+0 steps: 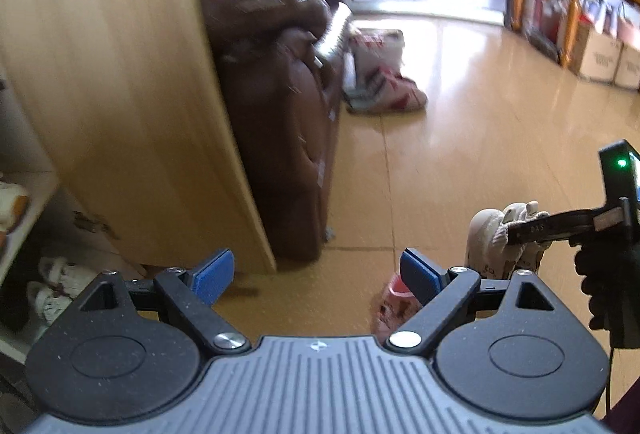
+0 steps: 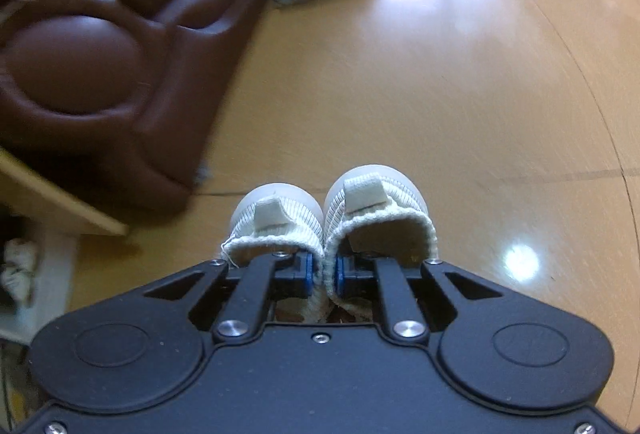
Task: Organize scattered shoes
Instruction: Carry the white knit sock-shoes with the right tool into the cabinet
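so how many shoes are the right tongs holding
2: a pair of small cream knit shoes, left one and right one, side by side with the right tongs shut on their touching inner collars. No others visible in that grip.

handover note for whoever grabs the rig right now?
Right gripper: shut on the pair of small white shoes, pinching their inner collars together, held above the floor.
Left gripper: open, empty, facing the sofa.
Done: white pair picked up.
Left: shelve it; the shoe cabinet at left already holds shoes. A pink shoe lies on the floor beneath the left gripper.
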{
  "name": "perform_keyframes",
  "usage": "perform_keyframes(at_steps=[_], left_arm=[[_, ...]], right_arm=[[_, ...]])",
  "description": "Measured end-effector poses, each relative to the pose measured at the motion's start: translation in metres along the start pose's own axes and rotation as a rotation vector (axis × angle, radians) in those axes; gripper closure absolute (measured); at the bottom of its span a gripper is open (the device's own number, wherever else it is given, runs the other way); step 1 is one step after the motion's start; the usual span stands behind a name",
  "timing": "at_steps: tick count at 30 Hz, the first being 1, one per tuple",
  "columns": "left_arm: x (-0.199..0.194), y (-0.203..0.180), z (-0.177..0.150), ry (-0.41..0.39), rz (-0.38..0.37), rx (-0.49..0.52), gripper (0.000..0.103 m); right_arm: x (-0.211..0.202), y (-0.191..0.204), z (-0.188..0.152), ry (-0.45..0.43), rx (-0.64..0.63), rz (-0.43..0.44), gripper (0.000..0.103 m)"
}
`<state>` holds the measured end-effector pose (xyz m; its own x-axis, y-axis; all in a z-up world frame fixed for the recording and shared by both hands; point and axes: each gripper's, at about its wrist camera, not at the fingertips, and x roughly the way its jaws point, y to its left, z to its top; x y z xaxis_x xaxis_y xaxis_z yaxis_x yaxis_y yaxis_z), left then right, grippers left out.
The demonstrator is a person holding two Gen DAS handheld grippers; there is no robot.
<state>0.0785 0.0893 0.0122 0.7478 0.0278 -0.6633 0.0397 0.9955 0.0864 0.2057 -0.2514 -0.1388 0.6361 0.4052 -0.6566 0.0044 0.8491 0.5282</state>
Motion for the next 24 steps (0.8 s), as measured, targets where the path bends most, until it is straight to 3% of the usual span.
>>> perform_keyframes(at_steps=[12,19,24], left_arm=[[-0.082,0.058,0.012,-0.177,0.075,-0.098,0.012],[-0.129,0.074,0.017,-0.277,0.102,-0.102,0.012],[-0.155,0.088,0.015,-0.344,0.165,-0.109,0.012]], right_arm=[[-0.069,0.111,0.018,-0.125,-0.202,0.221,0.092],[-0.111,0.177,0.029,-0.191,-0.313,0.343,0.092],[-0.138,0.216,0.038,-0.227,-0.394,0.413,0.092]])
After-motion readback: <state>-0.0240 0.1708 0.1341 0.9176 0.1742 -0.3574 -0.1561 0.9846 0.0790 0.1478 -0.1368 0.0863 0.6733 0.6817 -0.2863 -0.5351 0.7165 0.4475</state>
